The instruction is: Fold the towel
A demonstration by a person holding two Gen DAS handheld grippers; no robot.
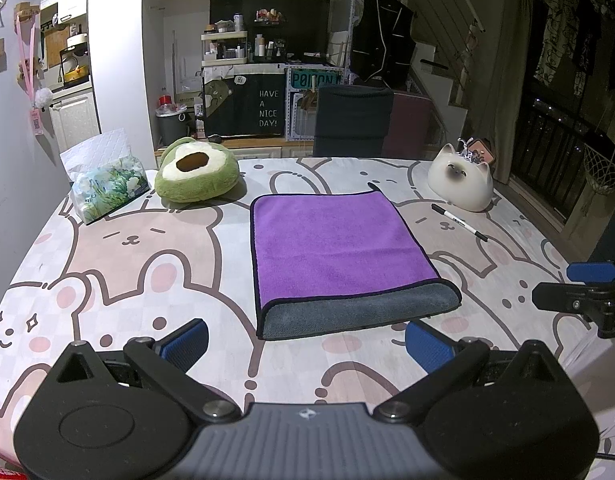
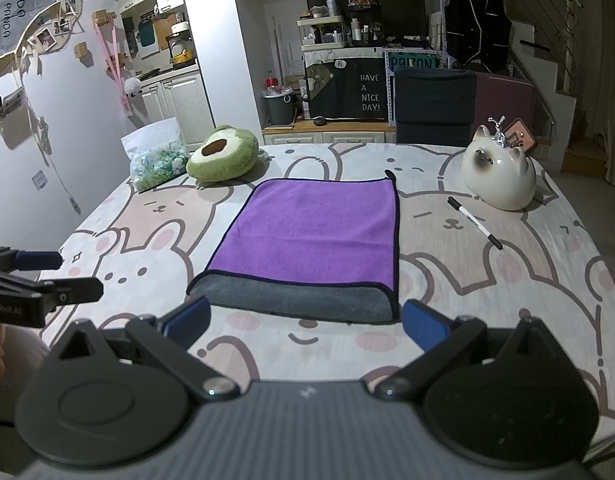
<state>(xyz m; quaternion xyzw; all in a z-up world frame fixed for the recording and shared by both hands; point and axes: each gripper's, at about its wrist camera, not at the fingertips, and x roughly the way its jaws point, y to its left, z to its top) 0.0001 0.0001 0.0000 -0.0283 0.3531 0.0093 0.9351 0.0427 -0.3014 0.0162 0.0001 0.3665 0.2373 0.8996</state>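
Left gripper (image 1: 306, 344): blue-padded fingers spread wide, holding nothing, poised above the tablecloth (image 1: 147, 264) just short of the towel's near edge; right gripper (image 2: 306, 325): fingers likewise spread and unloaded, beside the left one. Towel (image 2: 315, 228): purple, dark-bordered, lying flat at the table's centre, already folded once so the grey underside shows as a band along the near edge. Beyond it: avocado plush (image 1: 197, 174) and tissue pack (image 1: 107, 190) at far left; marker pen (image 2: 473, 222) and cat-shaped ceramic (image 2: 499, 174) at far right.
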